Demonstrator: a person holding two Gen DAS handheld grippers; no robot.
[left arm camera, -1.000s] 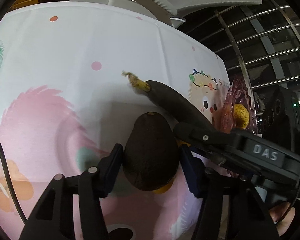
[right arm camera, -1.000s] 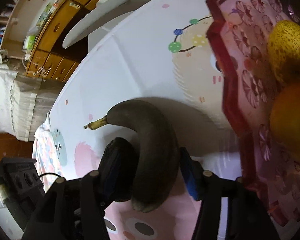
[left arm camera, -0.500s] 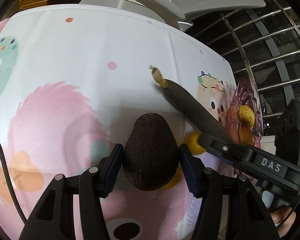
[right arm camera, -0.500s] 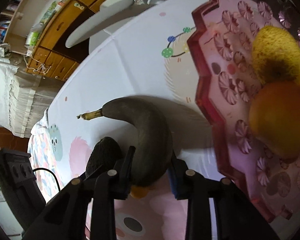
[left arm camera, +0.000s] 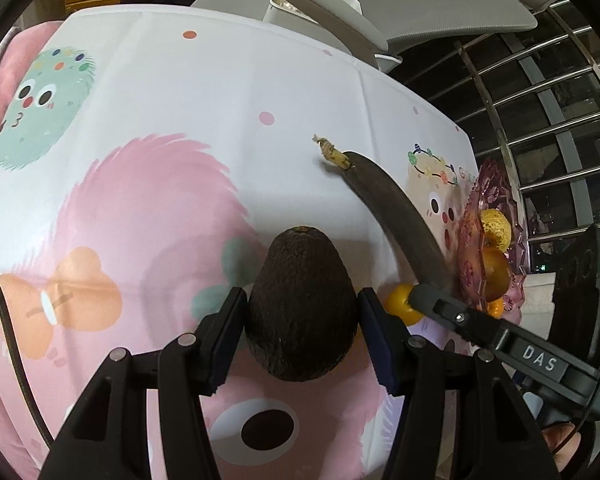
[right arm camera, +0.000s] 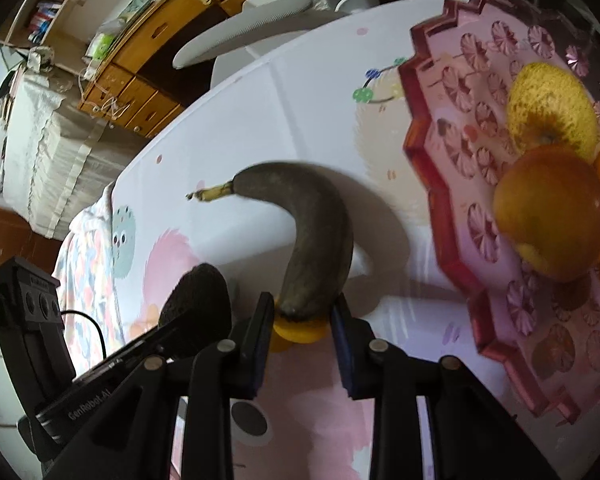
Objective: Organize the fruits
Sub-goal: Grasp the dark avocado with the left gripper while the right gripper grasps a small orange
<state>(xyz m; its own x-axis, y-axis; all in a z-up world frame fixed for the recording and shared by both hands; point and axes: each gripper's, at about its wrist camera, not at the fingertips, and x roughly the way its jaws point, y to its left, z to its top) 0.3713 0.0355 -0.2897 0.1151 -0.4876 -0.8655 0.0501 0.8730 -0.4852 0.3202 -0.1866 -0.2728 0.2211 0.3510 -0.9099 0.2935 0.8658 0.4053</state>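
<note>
A dark, pebbly-skinned avocado (left arm camera: pixel 302 308) is sitting narrow end forward, pinched between two pads. Just beside it a blackened, curved banana (right arm camera: pixel 314 236) with a yellowish stem is being clamped at its lower end, a small orange fruit (right arm camera: pixel 300 330) lying right under that end. A pink scalloped tray (right arm camera: pixel 452 216) is holding a speckled yellow fruit (right arm camera: pixel 552 108), a larger orange one (right arm camera: pixel 552 216) and small orange ones

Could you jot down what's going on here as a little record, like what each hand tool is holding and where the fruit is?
left gripper: shut on the avocado
right gripper: shut on the banana, near its lower end
small orange fruit: below the banana's end
tray: pink, to the right, holding a yellow fruit and an orange
surface: cartoon-print tablecloth
</note>
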